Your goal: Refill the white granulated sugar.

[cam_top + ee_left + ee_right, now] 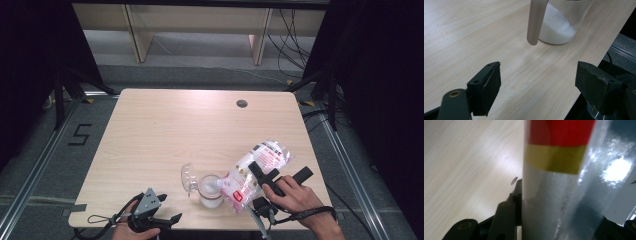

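Clear plastic bag (pixel 252 170) of white granules, printed with red lettering and a red and yellow band, hangs tilted over the near right part of the table, its lower end down at the mouth of a clear glass jar (pixel 210 191). The jar stands upright near the front edge, partly filled with a white heap, and its clear hinged lid (pixel 188 178) is swung open to its left. In the left gripper view the jar's base and a pale rounded bar (pixel 535 21) hanging in front of it show close up.

The right gripper (pixel 262 175) pinches the bag across its middle, black jaws pressed against the film on both sides; the person's right hand (pixel 295 195) holds it from below. The left gripper (pixel 165 220) sits at the front edge of the table, well left of the jar, its jaws spread wide with nothing between them, and the left hand (pixel 131 231) is partly cut off by the frame.

Pale wood-grain table (pixel 165 125) with rounded corners is otherwise bare, apart from a small round grommet hole (pixel 242 103) near its far edge. Grey carpet floor (pixel 200 60) surrounds it, with metal rails (pixel 30 175) running along both sides, a black mark like the figure five (pixel 80 134) taped on the left, light wooden furniture legs (pixel 135 35) beyond, black cables (pixel 292 30) at the far right, and dark curtains (pixel 30 60) on either side.
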A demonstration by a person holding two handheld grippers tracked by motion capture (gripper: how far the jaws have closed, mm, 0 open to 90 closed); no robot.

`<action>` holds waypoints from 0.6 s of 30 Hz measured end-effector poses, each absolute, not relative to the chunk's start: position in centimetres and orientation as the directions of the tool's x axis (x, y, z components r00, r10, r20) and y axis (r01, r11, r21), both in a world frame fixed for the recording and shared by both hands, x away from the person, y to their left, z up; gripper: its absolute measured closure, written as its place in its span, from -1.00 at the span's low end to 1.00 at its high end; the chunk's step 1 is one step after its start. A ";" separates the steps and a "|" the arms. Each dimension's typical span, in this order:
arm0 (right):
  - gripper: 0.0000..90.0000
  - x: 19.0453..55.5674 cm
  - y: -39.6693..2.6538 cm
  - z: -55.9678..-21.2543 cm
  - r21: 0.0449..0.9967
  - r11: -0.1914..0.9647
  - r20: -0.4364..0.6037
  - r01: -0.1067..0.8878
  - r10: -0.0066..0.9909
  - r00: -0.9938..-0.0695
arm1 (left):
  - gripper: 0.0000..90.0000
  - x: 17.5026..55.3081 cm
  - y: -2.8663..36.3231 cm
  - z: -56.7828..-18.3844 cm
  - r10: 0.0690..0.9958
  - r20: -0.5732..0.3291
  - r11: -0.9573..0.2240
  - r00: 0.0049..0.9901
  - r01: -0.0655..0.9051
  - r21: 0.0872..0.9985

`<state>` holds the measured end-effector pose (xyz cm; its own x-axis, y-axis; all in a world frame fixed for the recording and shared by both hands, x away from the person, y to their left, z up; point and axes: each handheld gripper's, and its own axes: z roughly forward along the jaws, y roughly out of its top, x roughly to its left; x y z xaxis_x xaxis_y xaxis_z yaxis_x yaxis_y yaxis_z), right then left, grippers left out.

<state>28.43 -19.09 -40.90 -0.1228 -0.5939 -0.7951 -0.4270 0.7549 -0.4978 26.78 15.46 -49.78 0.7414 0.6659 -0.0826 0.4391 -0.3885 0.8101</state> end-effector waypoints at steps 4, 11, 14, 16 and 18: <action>0.47 28.6 -19.0 -40.5 -0.529 0.725 -0.773 -0.441 -0.626 -0.101 | -0.55 26.8 15.4 -49.8 0.662 -0.081 -0.387 0.745 0.432 0.814; 0.48 28.5 -19.1 -40.9 -0.504 0.752 -0.791 -0.425 -0.600 -0.123 | -0.55 26.8 15.4 -49.8 0.667 -0.084 -0.387 0.740 0.441 0.810; 0.48 28.4 -19.1 -40.8 -0.501 0.754 -0.793 -0.425 -0.597 -0.124 | -0.55 26.8 15.4 -49.8 0.667 -0.085 -0.384 0.740 0.439 0.812; 0.48 28.4 -19.1 -40.8 -0.498 0.754 -0.800 -0.428 -0.590 -0.108 | -0.55 26.8 15.4 -49.8 0.667 -0.084 -0.384 0.740 0.438 0.813; 0.48 28.3 -19.1 -40.7 -0.508 0.750 -0.797 -0.424 -0.596 -0.099 | -0.55 26.8 15.5 -49.8 0.656 -0.070 -0.395 0.751 0.421 0.816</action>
<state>28.27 -19.09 -40.71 -0.0993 -0.5956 -0.7971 -0.4237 0.7501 -0.5077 26.84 15.48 -49.77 0.7515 0.6560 -0.0703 0.4213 -0.3952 0.8163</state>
